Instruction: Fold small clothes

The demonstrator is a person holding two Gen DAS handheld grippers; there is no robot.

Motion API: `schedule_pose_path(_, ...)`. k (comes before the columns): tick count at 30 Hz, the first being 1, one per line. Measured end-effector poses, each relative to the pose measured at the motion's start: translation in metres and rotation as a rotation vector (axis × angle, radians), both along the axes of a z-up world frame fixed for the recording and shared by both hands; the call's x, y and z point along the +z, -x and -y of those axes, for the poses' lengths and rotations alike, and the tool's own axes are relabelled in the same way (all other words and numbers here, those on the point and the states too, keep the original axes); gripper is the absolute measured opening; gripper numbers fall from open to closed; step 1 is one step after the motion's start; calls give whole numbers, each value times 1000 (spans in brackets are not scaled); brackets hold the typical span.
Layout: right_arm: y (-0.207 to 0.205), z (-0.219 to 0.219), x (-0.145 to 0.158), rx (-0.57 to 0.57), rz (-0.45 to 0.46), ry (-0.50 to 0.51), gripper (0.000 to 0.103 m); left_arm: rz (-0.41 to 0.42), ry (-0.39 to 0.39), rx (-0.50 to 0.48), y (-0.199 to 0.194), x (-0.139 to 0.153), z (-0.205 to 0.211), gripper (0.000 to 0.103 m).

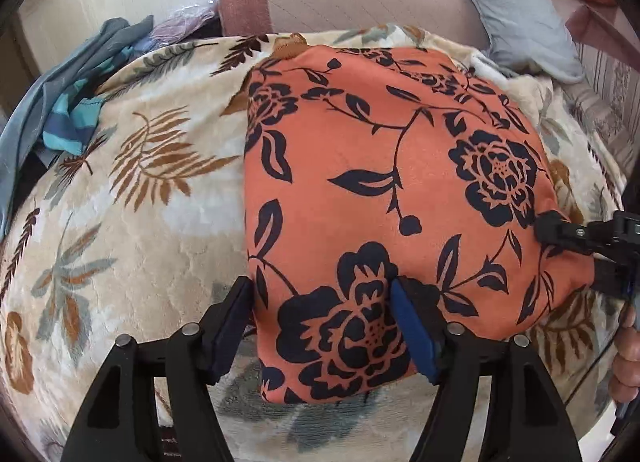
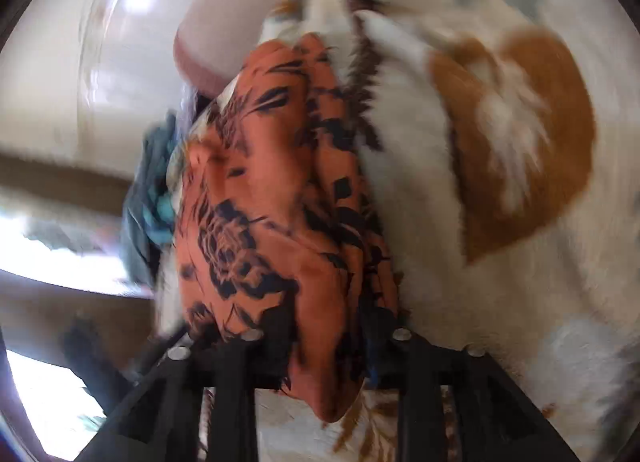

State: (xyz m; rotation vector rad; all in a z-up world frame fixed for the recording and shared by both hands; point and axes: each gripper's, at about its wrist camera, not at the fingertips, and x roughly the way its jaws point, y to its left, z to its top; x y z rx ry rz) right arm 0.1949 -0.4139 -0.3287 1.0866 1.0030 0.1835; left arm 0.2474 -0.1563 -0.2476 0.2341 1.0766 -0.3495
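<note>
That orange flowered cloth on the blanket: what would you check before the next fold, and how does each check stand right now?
1. Cloth lying flat on the blanket: ok.
2. Left gripper open over the near edge, pads not pressing: ok.
3. Right gripper has cloth between its fingers: ok; firm grip: cannot tell, blurred.
4. Cloth edges lined up: cannot tell.
5. Grey-blue clothes apart from the cloth: ok.

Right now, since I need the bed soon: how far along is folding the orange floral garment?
Done: orange garment lies as a folded pad on the leaf-print blanket. In hand: right gripper has its edge; left gripper is open. Left: the teal clothes remain crumpled.
</note>
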Motion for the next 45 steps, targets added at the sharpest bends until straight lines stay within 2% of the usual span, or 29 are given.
schedule_pose_path(1,8,8,1,-27,11,-31,37,-10,14,1,0,2,-3,72)
schedule_pose_path(2,13,12,5,-53,12,-17,46,-16,25,1,0,5,-6,72)
schedule_pose_path(3,19,16,14,-81,19,28,60,-12,25,6,0,9,-11,72)
schedule_pose_path(4,25,19,25,-109,39,90,61,0,22,13,1,12,-14,72)
schedule_pose_path(6,37,26,50,-138,129,150,61,31,36,18,4,20,-20,72)
schedule_pose_path(8,38,25,72,-111,203,172,61,63,48,17,9,25,-21,72)
schedule_pose_path(11,21,4,89,-14,239,249,46,73,-7,40,6,15,-19,72)
schedule_pose_path(12,13,-6,88,27,228,269,39,45,-13,54,4,7,-21,72)
schedule_pose_path(13,4,-16,80,66,198,278,38,14,0,65,1,2,-23,73)
schedule_pose_path(15,-23,-39,49,126,60,306,36,-38,43,82,-2,-5,-30,76)
schedule_pose_path(16,-23,-41,37,124,20,350,34,-50,62,81,-4,-5,-32,76)
schedule_pose_path(17,-27,-39,35,118,26,367,34,-52,70,78,-5,-3,-35,76)
schedule_pose_path(19,-32,-32,49,118,9,347,33,-46,80,59,-7,5,-38,76)
schedule_pose_path(21,-38,-24,76,106,70,353,33,-21,90,51,-8,12,-42,76)
schedule_pose_path(23,-44,-21,103,86,148,409,33,2,95,51,-13,15,-43,76)
schedule_pose_path(25,-61,-23,113,107,163,433,35,-8,95,55,-18,10,-41,76)
schedule_pose_path(28,-102,-32,94,123,63,524,35,-30,103,58,-22,-1,-40,76)
schedule_pose_path(29,-121,-33,77,129,11,555,35,-26,103,56,-22,-3,-40,78)
schedule_pose_path(31,-150,-24,41,121,-81,537,33,-25,101,48,-20,-6,-37,79)
schedule_pose_path(33,-161,-7,42,34,-49,523,33,-11,68,39,-17,-7,-32,79)
schedule_pose_path(35,-172,-2,45,1,-73,543,33,-4,49,31,-15,-6,-30,79)
schedule_pose_path(37,-173,2,50,-19,-90,519,33,-16,57,43,-15,-5,-32,79)
schedule_pose_path(41,-156,-23,88,25,76,506,34,-22,83,59,-10,-7,-36,79)
schedule_pose_path(43,-159,-50,99,113,131,476,34,-24,91,66,-9,-8,-37,79)
schedule_pose_path(45,-165,-81,101,207,148,470,34,-28,98,67,-9,-9,-38,79)
